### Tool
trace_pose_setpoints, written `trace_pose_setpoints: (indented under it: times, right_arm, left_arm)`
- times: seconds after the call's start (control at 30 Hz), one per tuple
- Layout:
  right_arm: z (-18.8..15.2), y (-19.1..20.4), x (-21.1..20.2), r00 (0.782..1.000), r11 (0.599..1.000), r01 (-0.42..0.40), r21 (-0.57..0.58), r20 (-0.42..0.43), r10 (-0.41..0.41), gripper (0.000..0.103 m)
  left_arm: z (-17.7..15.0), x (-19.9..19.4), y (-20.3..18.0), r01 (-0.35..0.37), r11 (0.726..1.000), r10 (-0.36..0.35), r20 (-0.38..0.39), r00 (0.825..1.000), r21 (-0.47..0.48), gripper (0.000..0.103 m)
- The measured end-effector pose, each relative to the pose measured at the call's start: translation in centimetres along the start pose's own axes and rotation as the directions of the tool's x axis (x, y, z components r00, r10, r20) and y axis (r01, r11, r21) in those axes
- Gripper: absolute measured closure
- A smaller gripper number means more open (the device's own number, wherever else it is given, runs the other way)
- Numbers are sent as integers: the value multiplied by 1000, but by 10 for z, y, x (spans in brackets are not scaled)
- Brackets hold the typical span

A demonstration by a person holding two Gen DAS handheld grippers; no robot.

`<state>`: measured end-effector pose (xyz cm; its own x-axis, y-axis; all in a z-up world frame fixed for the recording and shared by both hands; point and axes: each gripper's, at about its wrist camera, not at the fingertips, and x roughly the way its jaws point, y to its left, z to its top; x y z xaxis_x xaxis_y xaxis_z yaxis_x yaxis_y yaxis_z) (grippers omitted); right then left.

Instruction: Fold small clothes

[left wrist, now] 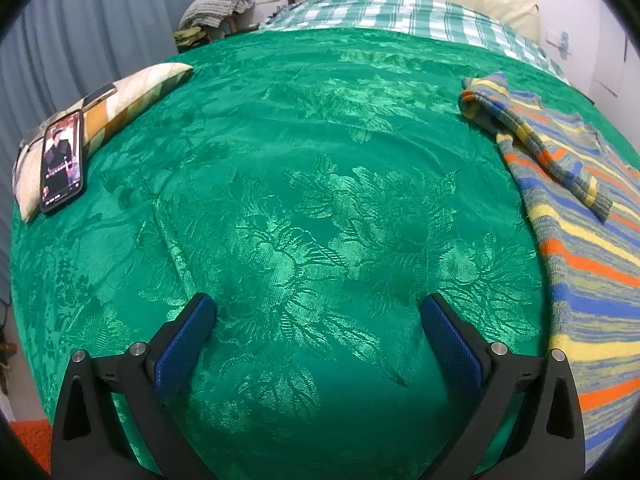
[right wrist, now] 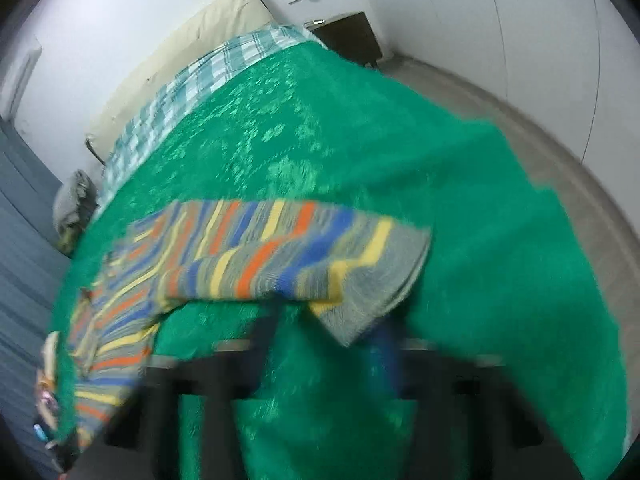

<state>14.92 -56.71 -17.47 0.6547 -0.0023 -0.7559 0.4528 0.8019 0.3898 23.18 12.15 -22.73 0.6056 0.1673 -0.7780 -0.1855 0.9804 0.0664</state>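
1. Setting: a bed (left wrist: 312, 128) under a green cover, a plaid sheet (left wrist: 400, 12) at the far end. Small clothes here means one striped sweater (left wrist: 580, 220).

2. Sweater, left wrist view: lies on the right side of the bed, spread mostly flat. One sleeve (left wrist: 536, 136) is laid back across the body, probably a first fold already in. The near hem runs out of view at the right edge.

3. Left tool (left wrist: 316, 320): fingers spread wide, nothing between them. It hovers over bare cover, left of the sweater and not touching it. My read is that it waits clear so the other side can work the cloth, or it is lining up for the near edge.

4. Right tool (right wrist: 326, 334): heavy motion blur. The fingers sit under or at a lifted corner of the sweater (right wrist: 280, 256), which hangs above the cover. It looks like a grip on that corner, but the blur and the cloth hide the tips; I cannot tell if they are closed.

5. Judged step: carrying one edge across to fold the body over. A raised corner with the rest trailing on the bed fits that.

6. Also present: a pillow (left wrist: 120, 104) at the far left with a phone (left wrist: 62, 160) leaning on it, screen lit, well apart from the work.

7. Risk: knit is soft and heavy, so a one-corner lift may drag the laid sleeve out of place.
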Motion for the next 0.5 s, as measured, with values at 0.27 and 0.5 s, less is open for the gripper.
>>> trace_pose_setpoints:
  times: [0.27,0.5]
  right_arm:
    - [44,-21,-48,957,949,-244,200,-107,269,96]
    - [2,-60,-6,869,969,38,245,-487,90,96]
  left_arm:
    - [0,0,-1,-6,1000,6,3,1000,3,0]
    - [0,0,-1,-4,1000,4,5,1000,3,0]
